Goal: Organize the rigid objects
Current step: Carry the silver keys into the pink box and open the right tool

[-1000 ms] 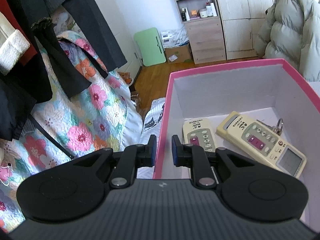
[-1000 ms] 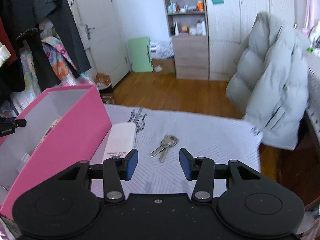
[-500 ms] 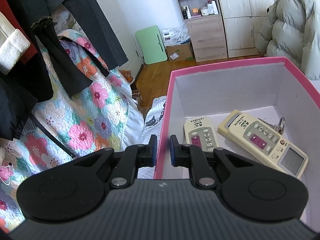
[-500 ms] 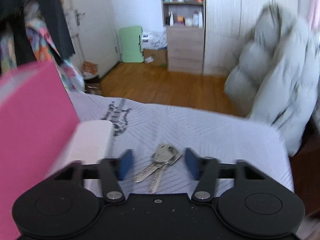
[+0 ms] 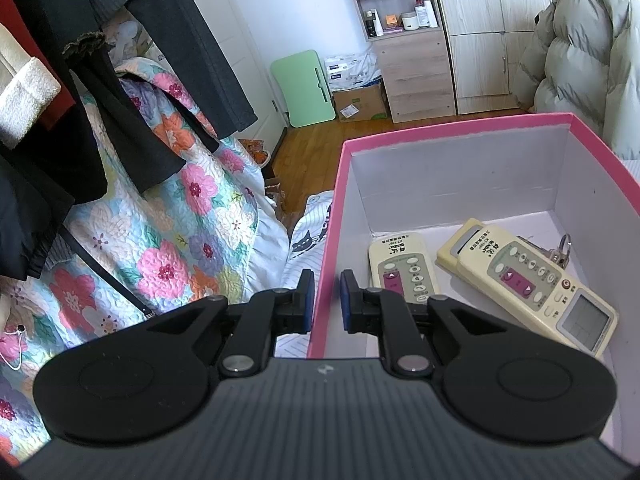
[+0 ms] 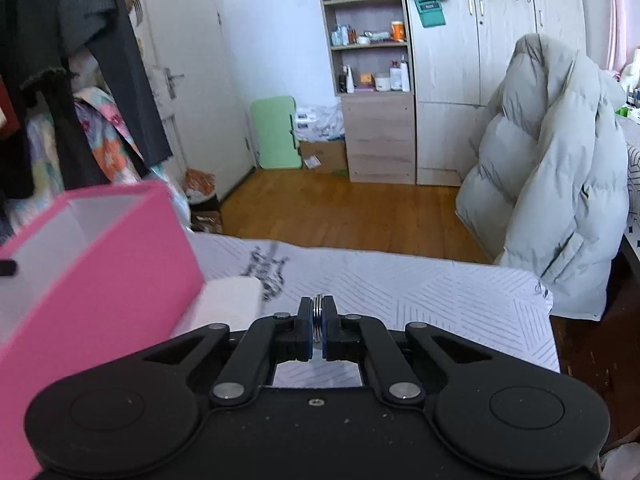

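We see small printed characters on the two cream remotes (image 5: 524, 280) lying in the pink box (image 5: 440, 136) at the right of the left wrist view, too small to read; their long axes run from upper left toward lower right, display end nearest us. The left gripper (image 5: 323, 296) is clamped on the box's near pink wall. Lower centre in the right wrist view, the right gripper (image 6: 318, 330) is closed on a key ring (image 6: 318, 312) held edge-on above a white patterned bedspread (image 6: 420, 292), beyond which lie a wooden floor (image 6: 344, 212) and a shelf unit (image 6: 372, 60).
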Tool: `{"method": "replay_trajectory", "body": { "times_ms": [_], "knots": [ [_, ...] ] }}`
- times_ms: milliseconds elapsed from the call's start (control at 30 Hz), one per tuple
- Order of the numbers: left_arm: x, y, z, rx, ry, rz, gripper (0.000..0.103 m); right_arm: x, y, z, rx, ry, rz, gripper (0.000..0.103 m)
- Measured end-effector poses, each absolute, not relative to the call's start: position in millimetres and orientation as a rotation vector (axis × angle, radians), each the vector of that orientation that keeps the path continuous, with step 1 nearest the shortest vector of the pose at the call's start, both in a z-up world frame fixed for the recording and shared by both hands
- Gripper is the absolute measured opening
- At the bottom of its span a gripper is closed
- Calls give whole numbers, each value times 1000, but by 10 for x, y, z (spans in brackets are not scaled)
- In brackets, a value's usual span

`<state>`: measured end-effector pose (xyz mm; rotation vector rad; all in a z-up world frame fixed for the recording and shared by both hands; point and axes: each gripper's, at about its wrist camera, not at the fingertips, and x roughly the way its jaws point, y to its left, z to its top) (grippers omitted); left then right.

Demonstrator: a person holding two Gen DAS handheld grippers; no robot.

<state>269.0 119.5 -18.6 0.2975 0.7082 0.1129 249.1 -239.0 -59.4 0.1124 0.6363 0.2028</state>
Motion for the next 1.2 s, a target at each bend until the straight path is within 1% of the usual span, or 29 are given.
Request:
{"method": "replay_trajectory", "body": {
  "times_ms": [333,533,733,933,1067,1200],
  "knots": [
    [2684,1200,-200,280,707,107,13,2093,-1972,212,102,535,472,5],
    [2673,1183,-211,293,706,105,12,2065,-1510,448,103,562,662,5],
    [2659,1166,-215,292,704,104,12,2326,-1020,427,126,682,793,5],
    [2642,1163,-209,307,695,100,12,2793,-593,187,134,827,811,5],
    [2598,1122,-212,322,679,94,12,3065,-464,-50,233,898,782,5],
    [2599,1126,-205,312,679,92,12,3244,-255,-157,238,941,773,5]
  ]
}}
